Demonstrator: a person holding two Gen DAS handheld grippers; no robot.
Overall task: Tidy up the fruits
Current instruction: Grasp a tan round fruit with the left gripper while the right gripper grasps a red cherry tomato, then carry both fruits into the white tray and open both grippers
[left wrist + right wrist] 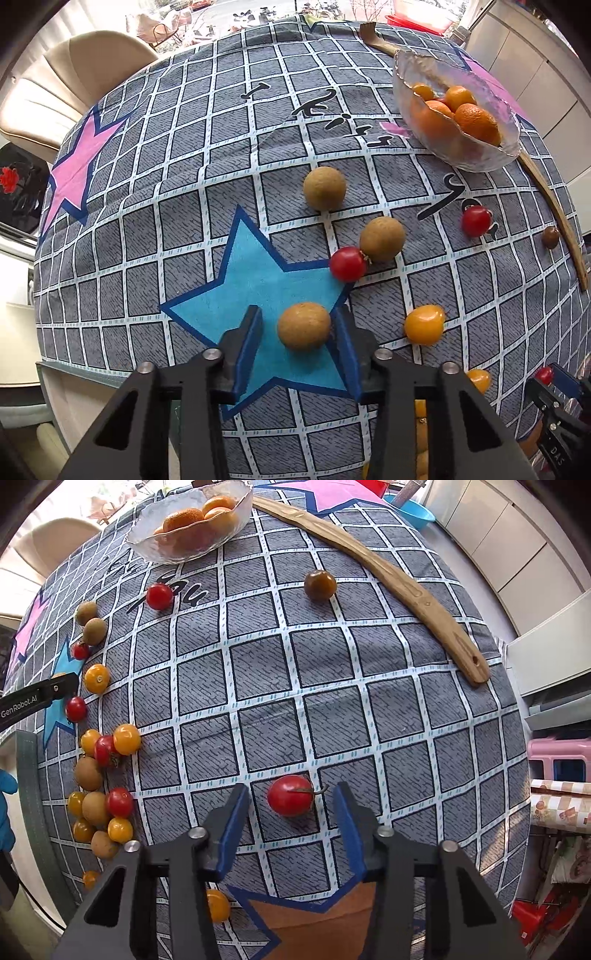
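Longan [303, 325] sits between left claw [299, 332] pads on blue star, claw spread, right pad at fruit, left pad apart. Cherry tomato [290, 795] between right claw [291, 812] pads, also spread, not touching. Step, by my read: dual pick, pre-grasp. Next: squeeze gently, both round and likely to roll. Tabletop [369, 709] centre open for transit. Glass bowl [458, 122] with oranges far, wooden spatula [406, 590] just beside it; tabletop edge near.

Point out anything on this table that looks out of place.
One dark brownish tomato lies alone beside the long wooden stick, unlike the red and yellow ones. The glass bowl holds only oranges; small fruit lies scattered over the tablecloth.
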